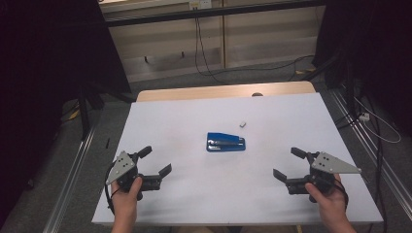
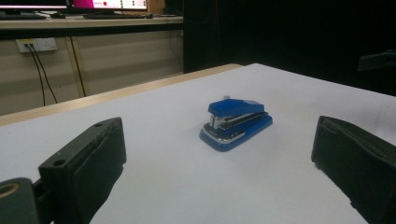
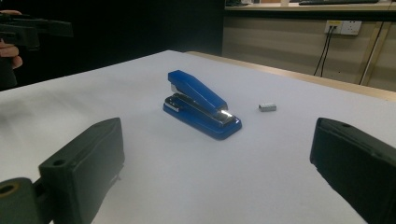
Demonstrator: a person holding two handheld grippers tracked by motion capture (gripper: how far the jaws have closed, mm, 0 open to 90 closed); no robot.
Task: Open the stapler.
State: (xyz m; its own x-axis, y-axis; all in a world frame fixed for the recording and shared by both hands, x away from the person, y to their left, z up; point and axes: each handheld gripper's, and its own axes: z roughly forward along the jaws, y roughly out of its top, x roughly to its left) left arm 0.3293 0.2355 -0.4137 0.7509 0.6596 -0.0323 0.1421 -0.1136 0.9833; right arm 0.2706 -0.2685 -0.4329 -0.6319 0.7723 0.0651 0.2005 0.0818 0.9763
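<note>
Left tool (image 1: 159, 161) near the tabletop's (image 1: 170, 204) front-left corner, jaws released, nothing between them. Blue stapler (image 1: 226, 142) lies flat mid-tabletop, well apart from both tools; small staple block (image 1: 243, 124) just beyond it. Right tool (image 1: 286, 162) near front-right corner, jaws released, nothing held.

This looks like a lab or recording room set up for tabletop trials. A white-topped table (image 1: 272, 194) stands at the middle on grey carpet, with metal floor rails (image 1: 73, 174) running along both of its sides. Black curtains (image 1: 43, 63) hang left and right of the table. Beyond its far edge, a pale panelled wall (image 1: 160, 43) carries power sockets (image 2: 36, 44) with cables (image 1: 199, 43) trailing down, and monitors (image 2: 107, 4) sit on a counter above
</note>
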